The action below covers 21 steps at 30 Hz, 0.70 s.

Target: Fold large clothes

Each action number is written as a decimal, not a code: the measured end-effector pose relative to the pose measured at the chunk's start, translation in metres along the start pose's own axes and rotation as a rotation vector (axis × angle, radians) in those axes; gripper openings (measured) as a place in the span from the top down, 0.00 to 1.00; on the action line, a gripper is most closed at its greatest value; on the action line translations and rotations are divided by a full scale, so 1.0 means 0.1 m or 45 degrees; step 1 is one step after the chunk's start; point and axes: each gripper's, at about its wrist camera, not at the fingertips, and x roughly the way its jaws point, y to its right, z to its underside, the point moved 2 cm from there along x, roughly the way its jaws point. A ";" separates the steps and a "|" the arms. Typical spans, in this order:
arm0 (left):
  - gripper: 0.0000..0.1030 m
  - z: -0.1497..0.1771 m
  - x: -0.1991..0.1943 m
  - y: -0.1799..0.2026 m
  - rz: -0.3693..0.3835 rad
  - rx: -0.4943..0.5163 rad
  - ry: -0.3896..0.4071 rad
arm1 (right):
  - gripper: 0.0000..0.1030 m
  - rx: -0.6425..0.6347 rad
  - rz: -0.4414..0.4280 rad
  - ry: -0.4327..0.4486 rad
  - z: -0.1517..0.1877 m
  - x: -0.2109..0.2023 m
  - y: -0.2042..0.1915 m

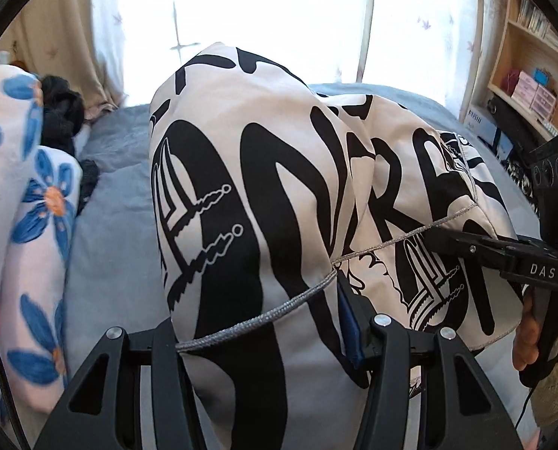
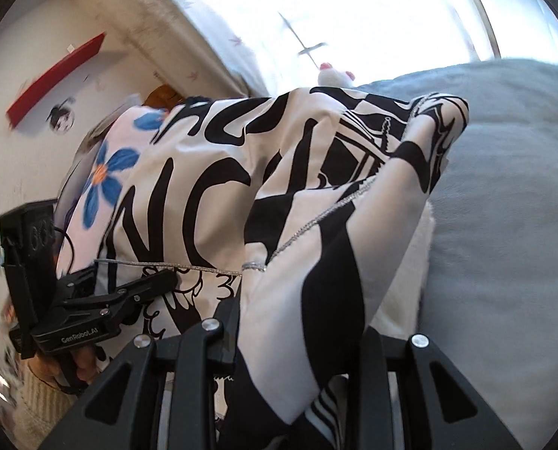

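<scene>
Both the left gripper [image 1: 264,333] and right gripper [image 2: 297,341] are clamped on the black-and-white garment [image 1: 264,172], raised over the blue bedcover [image 1: 117,202].

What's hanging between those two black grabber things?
The black-and-white garment, its silver-stitched edge stretched from left gripper to right gripper; the left wrist view shows it.

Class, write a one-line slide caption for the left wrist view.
Both grippers lift a black-and-white printed garment over a blue bed.

1 black-and-white printed garment [image 1: 249,195], 2 hand-held grippers: left hand-held gripper [image 1: 264,330] and right hand-held gripper [image 2: 301,341]. 1 bed [image 1: 114,247], 1 blue-flowered white cloth [image 1: 35,225], 1 wooden shelf unit [image 1: 522,60], 1 red wall shelf [image 2: 54,75].
</scene>
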 end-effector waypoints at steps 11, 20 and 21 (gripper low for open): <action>0.09 0.33 1.44 -0.83 0.148 -0.191 -0.065 | 0.55 0.149 -0.083 -0.117 0.42 0.92 1.01; 0.28 0.31 0.92 -0.70 -0.170 -0.050 0.069 | 0.51 -0.024 0.194 -0.123 0.31 0.27 0.73; 0.34 0.31 0.81 -0.67 -0.195 -0.031 0.100 | 0.51 -0.055 0.209 -0.079 0.28 0.15 0.69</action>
